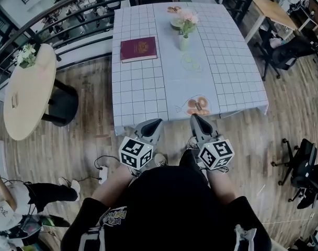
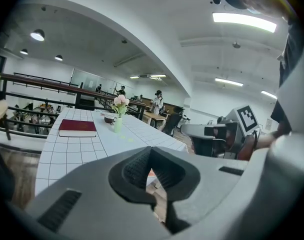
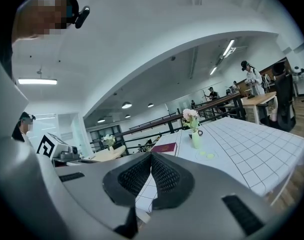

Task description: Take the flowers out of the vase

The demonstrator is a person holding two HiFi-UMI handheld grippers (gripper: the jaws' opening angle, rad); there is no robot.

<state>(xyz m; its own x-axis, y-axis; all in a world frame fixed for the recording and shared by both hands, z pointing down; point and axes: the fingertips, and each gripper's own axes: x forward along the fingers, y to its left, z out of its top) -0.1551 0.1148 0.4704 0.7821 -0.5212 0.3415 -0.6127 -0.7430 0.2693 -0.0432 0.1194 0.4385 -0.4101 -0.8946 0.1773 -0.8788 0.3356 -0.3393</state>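
Observation:
Pink flowers [image 1: 188, 19] stand in a pale green vase [image 1: 184, 41] toward the far side of the table with the white grid cloth [image 1: 148, 82]. The flowers [image 2: 121, 101] and vase [image 2: 117, 124] also show in the left gripper view, and the flowers [image 3: 190, 115] and vase [image 3: 195, 139] in the right gripper view. My left gripper [image 1: 155, 122] and right gripper [image 1: 196, 118] hover side by side at the table's near edge, far from the vase. Both are shut with nothing between their tips, the left gripper [image 2: 151, 162] and right gripper [image 3: 151, 170] alike.
A dark red book [image 1: 138, 49] lies left of the vase. A dish [image 1: 176, 21] sits behind the flowers; a printed flower patch [image 1: 197, 106] marks the cloth's near edge. A round wooden table [image 1: 28, 93] stands left, chairs [image 1: 284, 51] right, a railing [image 1: 70, 35] behind.

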